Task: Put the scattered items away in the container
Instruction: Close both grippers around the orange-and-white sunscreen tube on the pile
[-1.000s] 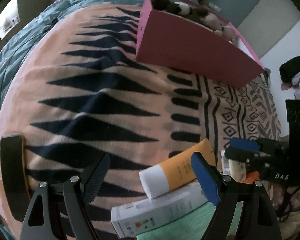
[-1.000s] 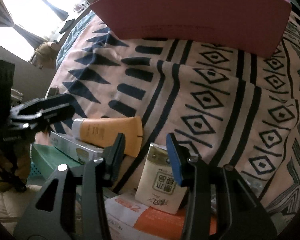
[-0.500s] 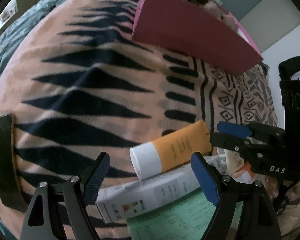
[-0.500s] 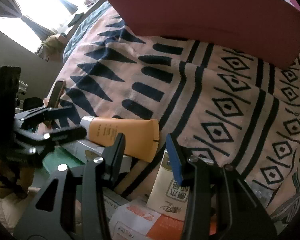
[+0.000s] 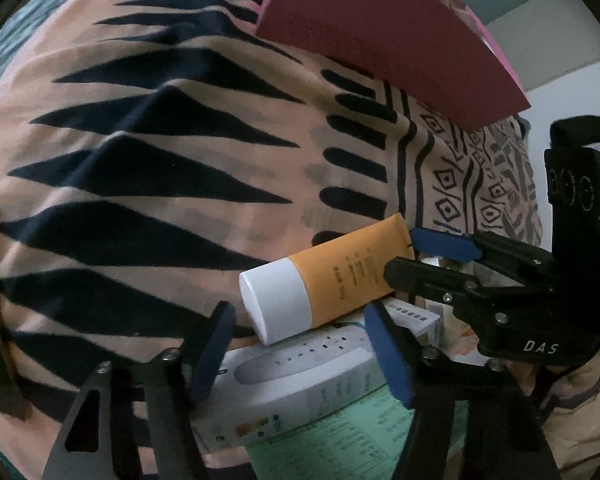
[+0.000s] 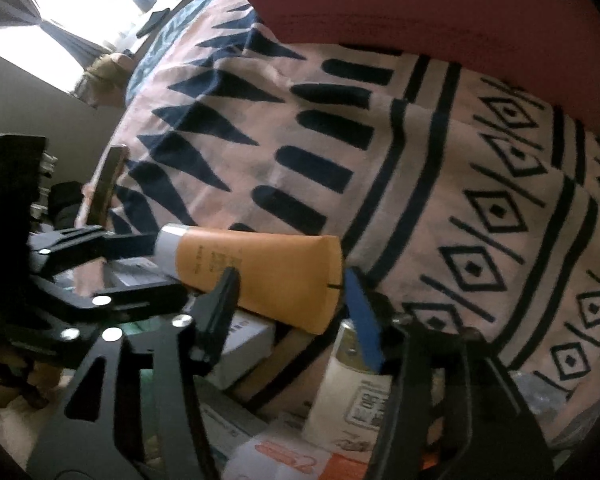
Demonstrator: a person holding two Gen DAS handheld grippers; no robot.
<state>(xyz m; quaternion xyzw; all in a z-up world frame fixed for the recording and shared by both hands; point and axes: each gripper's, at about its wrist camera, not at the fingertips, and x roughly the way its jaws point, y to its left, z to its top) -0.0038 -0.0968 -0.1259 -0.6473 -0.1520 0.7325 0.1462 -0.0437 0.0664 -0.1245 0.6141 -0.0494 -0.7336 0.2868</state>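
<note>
On the patterned bedspread [image 5: 148, 168], the orange tube with a white cap [image 5: 320, 276] lies atop a white carton [image 5: 300, 376], well short of the pink container [image 5: 384, 36]. Left gripper [image 5: 300, 344] jaws are closing around the cap end, pads not yet touching. Right gripper [image 6: 288, 308] jaws are opening astride the crimped end, nothing grasped.

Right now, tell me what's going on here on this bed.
A person is working two handheld claws over a pile of toiletries and boxes on the peach, black-patterned blanket. The left claw is closing around the white-capped end of the orange squeeze tube, which lies on a long white cardboard box. The right claw is opening at the tube's crimped end. The dark pink storage box waits beyond.
</note>
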